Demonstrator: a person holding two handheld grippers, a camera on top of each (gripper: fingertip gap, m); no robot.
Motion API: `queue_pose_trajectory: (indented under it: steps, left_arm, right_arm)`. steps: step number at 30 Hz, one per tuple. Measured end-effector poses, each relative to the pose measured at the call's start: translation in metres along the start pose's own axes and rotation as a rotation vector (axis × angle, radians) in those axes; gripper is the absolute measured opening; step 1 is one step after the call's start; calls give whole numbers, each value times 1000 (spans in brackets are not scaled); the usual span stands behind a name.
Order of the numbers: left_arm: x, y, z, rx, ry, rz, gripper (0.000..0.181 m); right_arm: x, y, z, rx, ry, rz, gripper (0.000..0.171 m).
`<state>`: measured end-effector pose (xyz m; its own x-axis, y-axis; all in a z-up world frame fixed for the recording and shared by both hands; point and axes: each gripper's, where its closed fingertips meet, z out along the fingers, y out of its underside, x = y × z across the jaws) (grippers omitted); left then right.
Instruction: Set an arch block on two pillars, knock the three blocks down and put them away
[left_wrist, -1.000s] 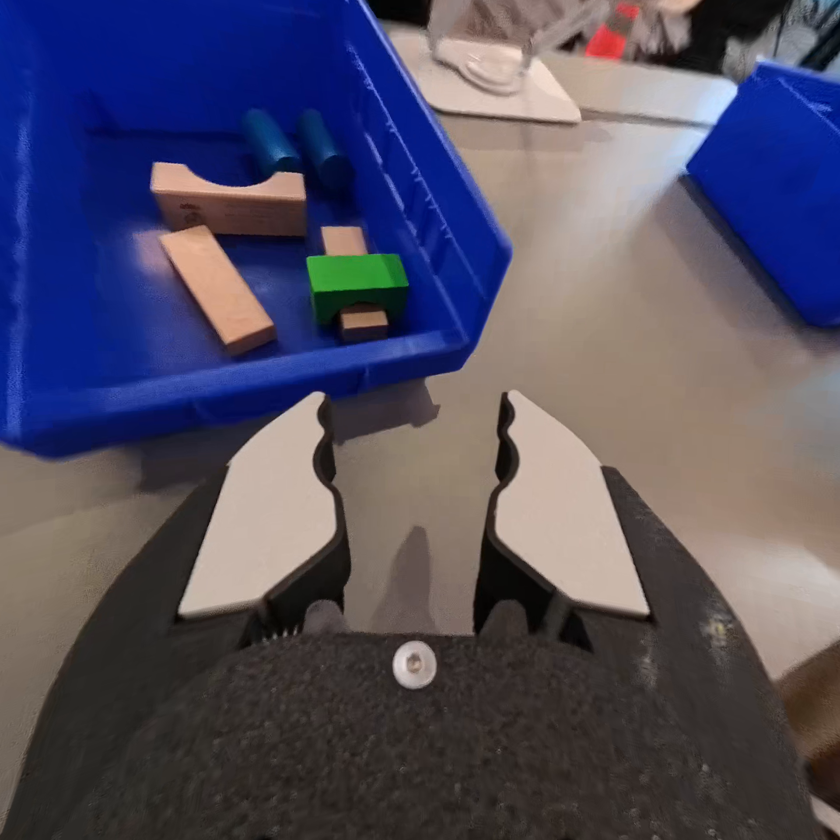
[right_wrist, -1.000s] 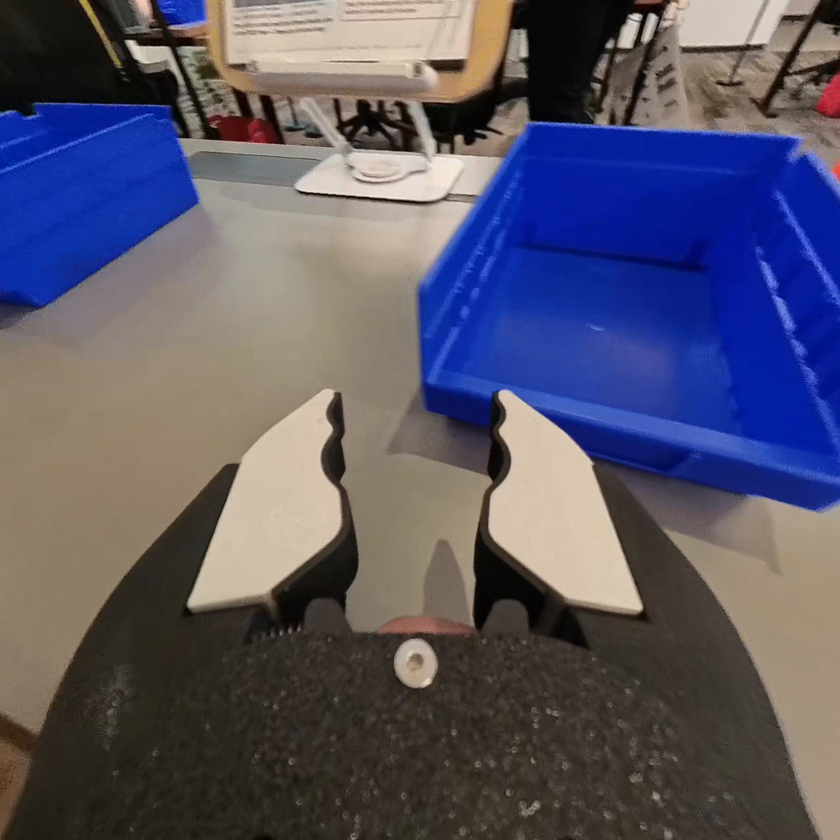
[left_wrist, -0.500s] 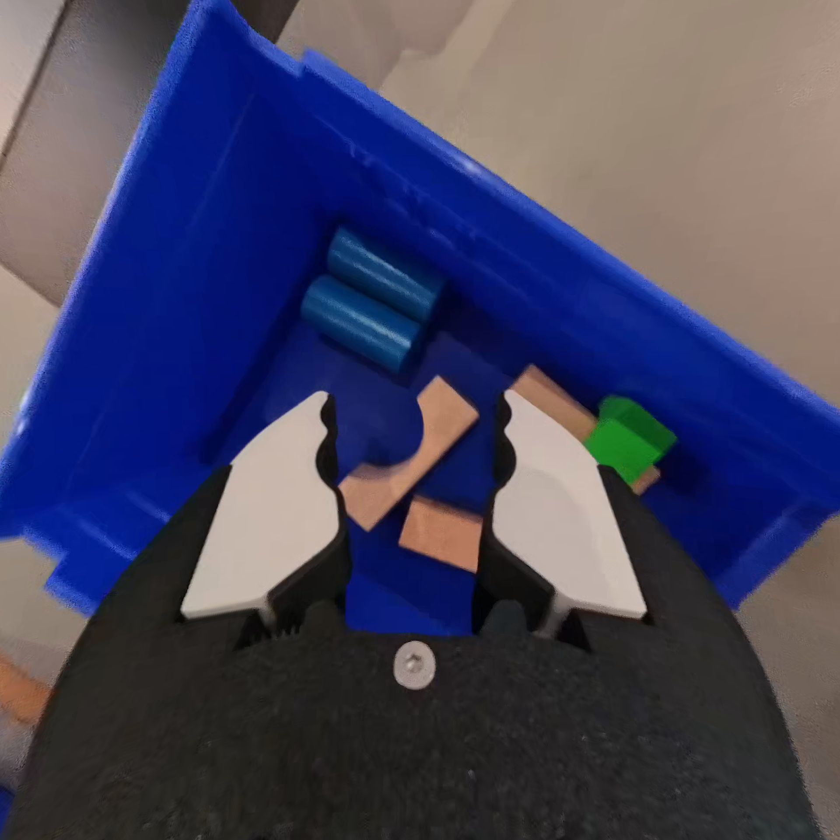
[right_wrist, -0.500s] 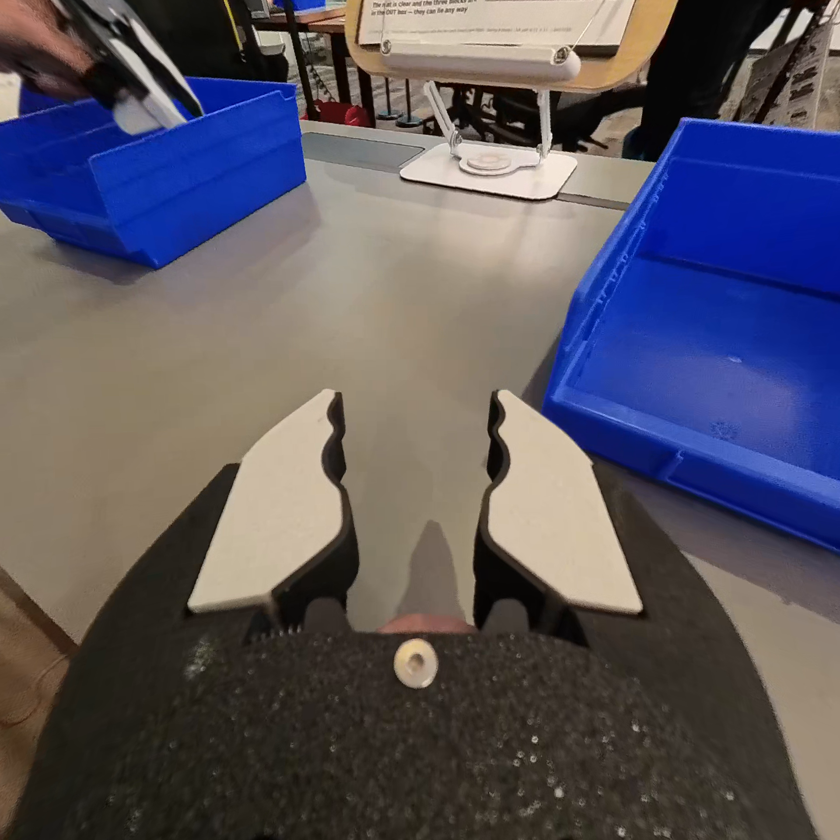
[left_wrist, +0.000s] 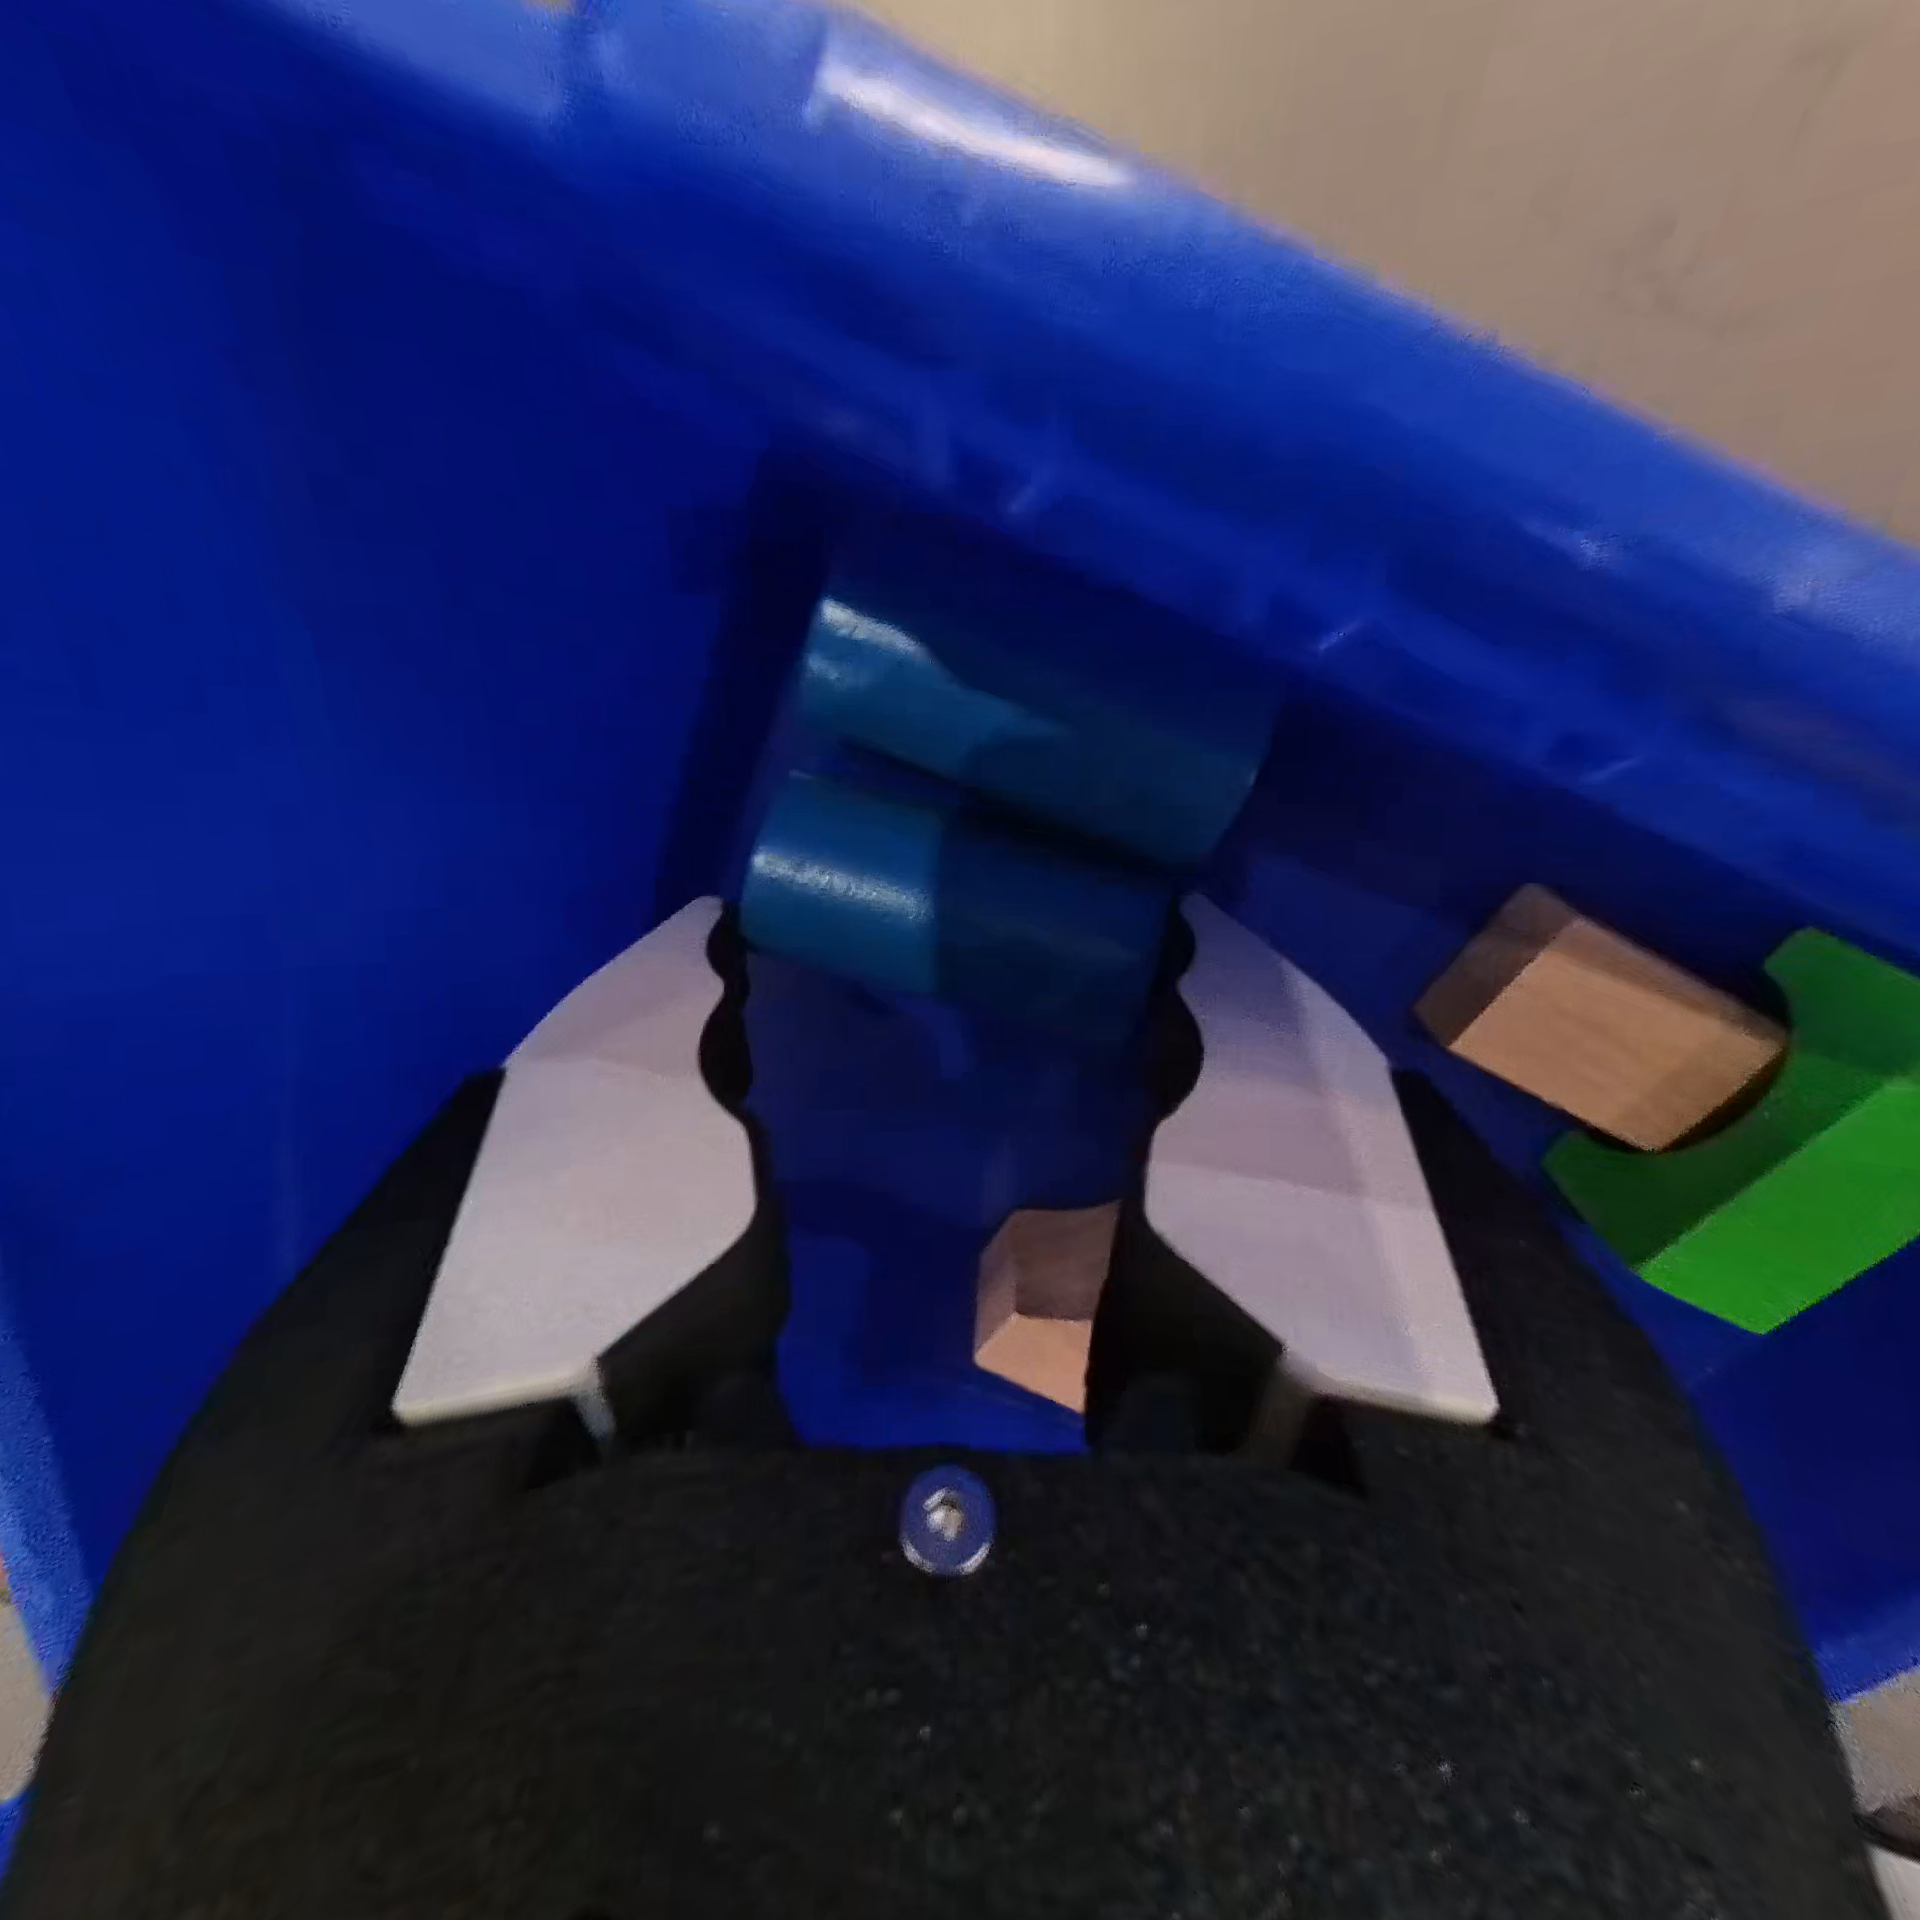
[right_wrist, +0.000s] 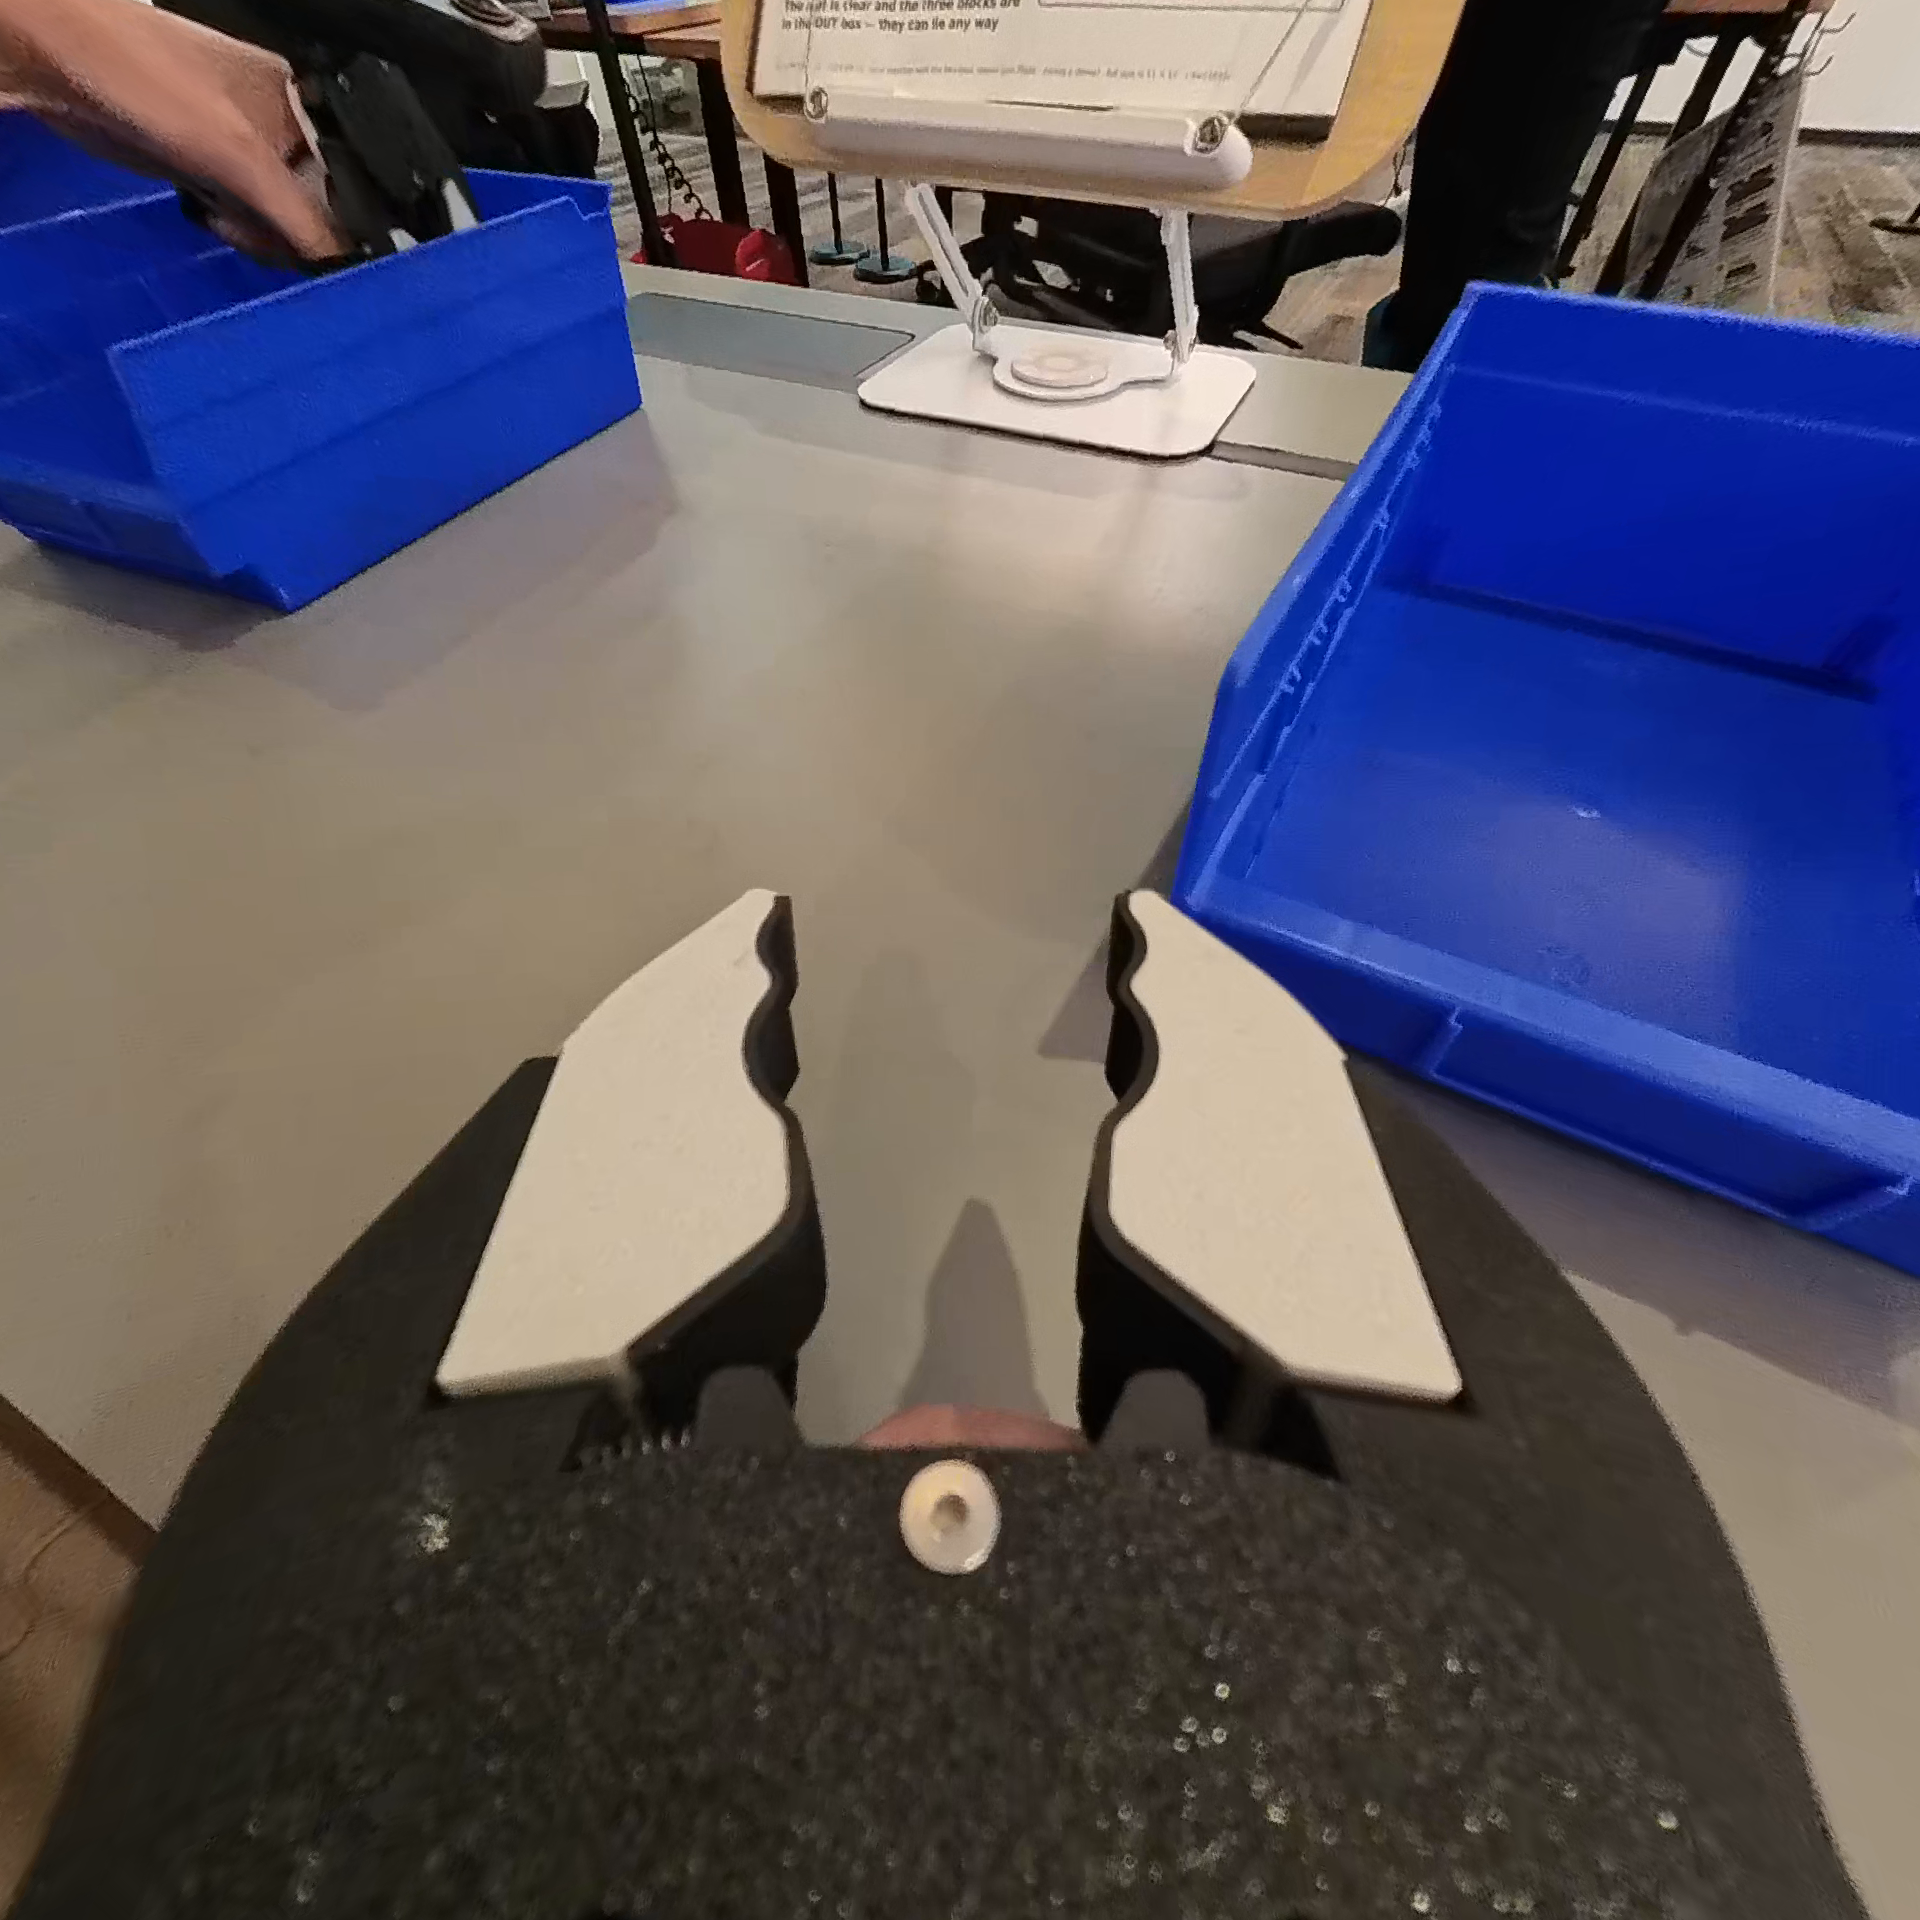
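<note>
In the left wrist view my left gripper (left_wrist: 951, 935) is open and deep inside a blue bin (left_wrist: 364, 571). Its fingertips flank the nearer of two blue cylinder blocks (left_wrist: 935, 914); the second cylinder (left_wrist: 1039, 748) lies just behind it. A wooden arch block (left_wrist: 1039, 1304) shows partly between the fingers. A wooden plank (left_wrist: 1590, 1023) lies under a green arch block (left_wrist: 1787, 1143) at the right. In the right wrist view my right gripper (right_wrist: 951, 925) is open and empty over the grey table (right_wrist: 623, 779). The left gripper (right_wrist: 384, 197), held by a hand, reaches into the far left bin (right_wrist: 343, 416).
An empty blue bin (right_wrist: 1621, 831) stands right of my right gripper. A white stand (right_wrist: 1060, 384) holding a board sits at the table's back edge. Chairs and a person's legs are beyond the table.
My left gripper has dropped lower into the bin and closer to the blue cylinders, which now sit at its fingertips. My right gripper has shifted a little and stays open.
</note>
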<state>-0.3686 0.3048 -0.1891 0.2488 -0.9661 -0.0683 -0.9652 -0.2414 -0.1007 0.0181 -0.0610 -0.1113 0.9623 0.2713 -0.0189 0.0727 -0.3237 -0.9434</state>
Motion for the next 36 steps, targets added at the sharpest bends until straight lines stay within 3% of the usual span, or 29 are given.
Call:
queue_pose_trajectory:
  steps: [2, 5, 10, 15, 19, 23, 25, 32, 36]
  left_arm:
    - [4, -1, -13, 68, 28, -43, 75]
    - [21, -17, -57, 306, 123, -158, 75]
    - [92, -67, -144, 718, 345, -432, 75]
    - [190, -120, -186, 900, 771, -725, 75]
    - [269, -146, -184, 848, 1077, -708, 75]
    - [305, -155, -171, 807, 1180, -701, 75]
    - [311, -156, -166, 797, 1224, -720, 75]
    - [326, -137, -155, 830, 1152, -644, 79]
    - [331, -110, -144, 934, 1038, -668, 79]
  right_arm:
    - [-3, -2, 1, 7, -8, 0, 56]
    - [-14, -5, 8, 2, -49, -27, 55]
    - [-56, -38, 40, 19, -255, -174, 55]
    - [-98, -104, 87, 85, -390, -420, 57]
    - [-135, -138, 108, 173, -486, -525, 56]
    - [-156, -136, 110, 186, -555, -532, 51]
    - [-159, -131, 107, 196, -552, -573, 29]
    - [-151, -118, 108, 202, -525, -570, 28]
    - [-115, -119, 135, 158, -428, -443, 28]
